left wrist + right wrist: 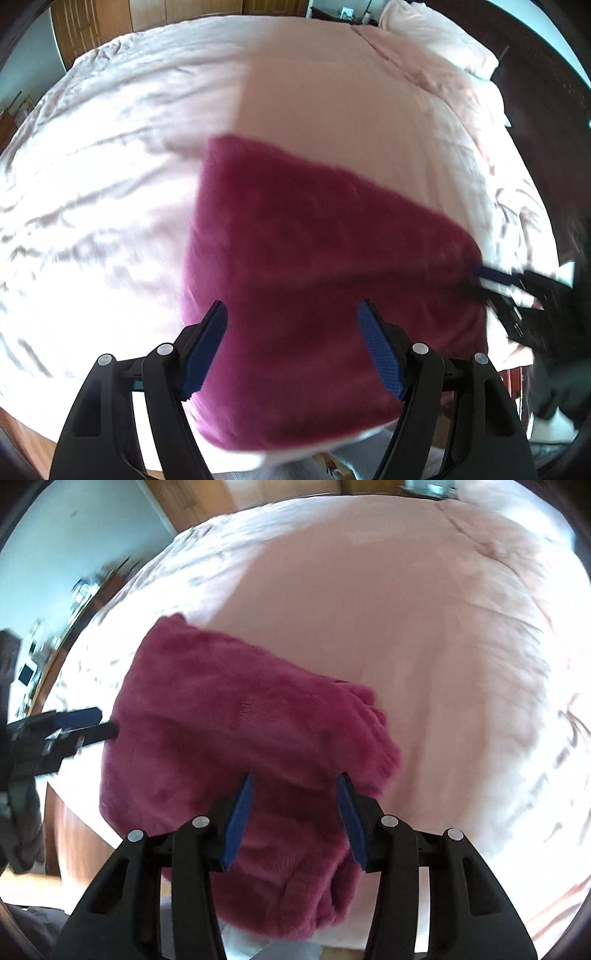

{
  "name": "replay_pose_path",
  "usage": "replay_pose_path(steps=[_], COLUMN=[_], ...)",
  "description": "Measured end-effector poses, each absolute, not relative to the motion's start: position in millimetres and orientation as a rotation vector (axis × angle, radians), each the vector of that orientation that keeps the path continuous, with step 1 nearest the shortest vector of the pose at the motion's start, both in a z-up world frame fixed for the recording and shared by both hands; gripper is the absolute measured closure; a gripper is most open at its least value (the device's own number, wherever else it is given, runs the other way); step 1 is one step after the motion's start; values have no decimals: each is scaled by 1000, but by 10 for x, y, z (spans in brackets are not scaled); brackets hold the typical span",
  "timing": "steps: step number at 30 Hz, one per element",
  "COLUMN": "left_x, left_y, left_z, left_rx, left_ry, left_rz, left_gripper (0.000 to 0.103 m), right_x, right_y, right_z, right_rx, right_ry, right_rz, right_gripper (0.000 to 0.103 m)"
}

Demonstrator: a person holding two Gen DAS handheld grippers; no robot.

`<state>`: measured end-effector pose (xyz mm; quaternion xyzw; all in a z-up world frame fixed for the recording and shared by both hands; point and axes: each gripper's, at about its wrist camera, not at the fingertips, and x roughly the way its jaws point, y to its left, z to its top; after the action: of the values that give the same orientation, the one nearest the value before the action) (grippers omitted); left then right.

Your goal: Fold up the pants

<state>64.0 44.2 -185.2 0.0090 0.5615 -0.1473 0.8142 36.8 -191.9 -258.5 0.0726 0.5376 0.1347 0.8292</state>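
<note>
The magenta fleece pants (314,258) lie folded into a compact block on the pink bed, near its front edge. They also show in the right wrist view (236,738), with a thicker rolled edge on the right. My left gripper (291,317) is open and empty, hovering above the near part of the pants. My right gripper (295,790) is open and empty, just above the pants' near right part. In the left wrist view the right gripper (491,277) sits at the pants' right edge. In the right wrist view the left gripper (96,723) sits at their left edge.
The pink bedspread (332,103) covers the whole bed, sunlit and wrinkled on the left (92,192). A pillow (436,33) lies at the far right corner. A wooden wardrobe (96,22) stands behind the bed. The bed's front edge (85,827) drops to the floor.
</note>
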Motion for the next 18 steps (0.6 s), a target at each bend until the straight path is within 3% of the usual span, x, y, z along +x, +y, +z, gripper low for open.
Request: replay_pose_path(steps=[7, 9, 11, 14, 18], left_x=[1111, 1216, 1350, 1444, 1590], left_y=[505, 489, 508, 396, 436], left_z=[-2036, -2158, -2282, -2441, -2570], left_rx=[66, 85, 99, 115, 114], left_ry=[1229, 1254, 1271, 1290, 1311], left_rz=[-354, -372, -381, -402, -443], left_gripper=[30, 29, 26, 17, 14], right_x=[150, 149, 163, 192, 205], right_y=[-2257, -2299, -2335, -2457, -2598], right_z=[-2778, -2896, -2988, -3158, -3364], right_rx=[309, 369, 398, 485, 618], right_ry=[1223, 1247, 1250, 1256, 1266], right_rz=[125, 96, 67, 23, 12], right_gripper=[55, 46, 31, 22, 12])
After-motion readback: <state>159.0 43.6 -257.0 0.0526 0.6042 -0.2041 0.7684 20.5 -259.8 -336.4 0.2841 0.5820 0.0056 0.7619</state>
